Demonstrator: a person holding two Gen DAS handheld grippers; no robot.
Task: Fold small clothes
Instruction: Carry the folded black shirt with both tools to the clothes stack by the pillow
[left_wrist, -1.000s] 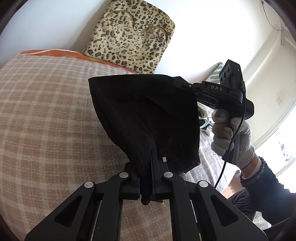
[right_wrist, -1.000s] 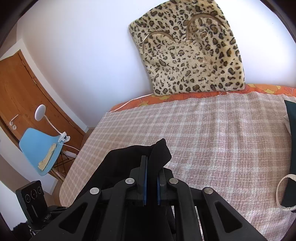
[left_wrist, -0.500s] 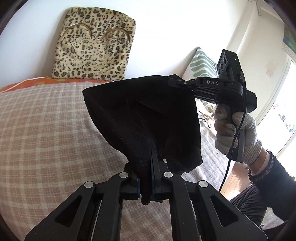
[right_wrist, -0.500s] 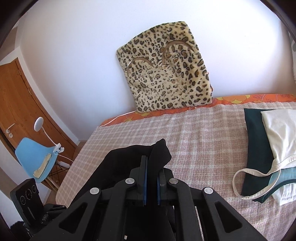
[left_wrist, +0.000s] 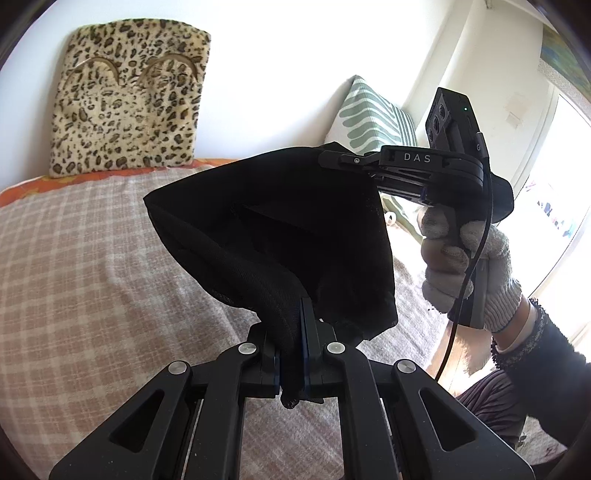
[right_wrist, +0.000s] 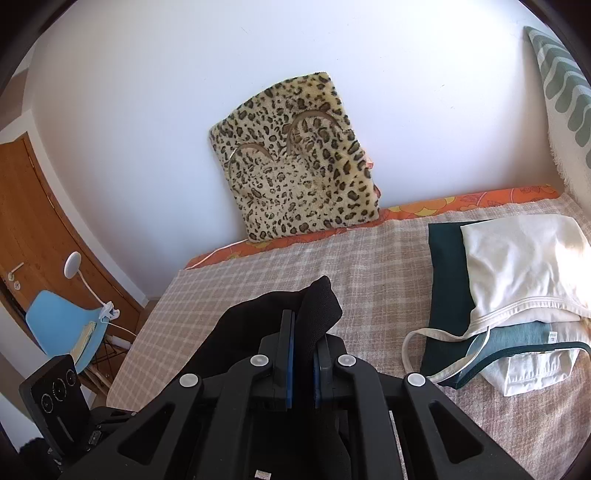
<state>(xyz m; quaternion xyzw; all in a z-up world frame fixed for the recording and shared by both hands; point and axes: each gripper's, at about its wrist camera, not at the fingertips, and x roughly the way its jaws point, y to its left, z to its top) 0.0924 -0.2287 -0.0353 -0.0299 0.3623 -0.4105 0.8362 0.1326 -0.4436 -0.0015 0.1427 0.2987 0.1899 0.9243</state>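
Note:
A small black mesh garment (left_wrist: 280, 229) hangs in the air above the plaid bed cover (left_wrist: 74, 280). My left gripper (left_wrist: 302, 314) is shut on its lower corner. My right gripper (left_wrist: 332, 157), held by a gloved hand, is shut on its upper right corner. In the right wrist view the right gripper (right_wrist: 303, 325) pinches a black fold (right_wrist: 317, 306), and the garment drapes down to the left. The cloth between the two grips is slack and bunched.
A stack of folded clothes (right_wrist: 517, 295), dark green, white and blue, lies on the bed at right. A leopard cushion (right_wrist: 295, 155) leans on the wall. A striped pillow (left_wrist: 369, 118) stands at the far right. A blue chair (right_wrist: 62, 328) and wooden door (right_wrist: 33, 221) are left of the bed.
Both grippers have swung to the right with the garment still held; the folded stack and the striped pillow have come into view. The grips have not changed.

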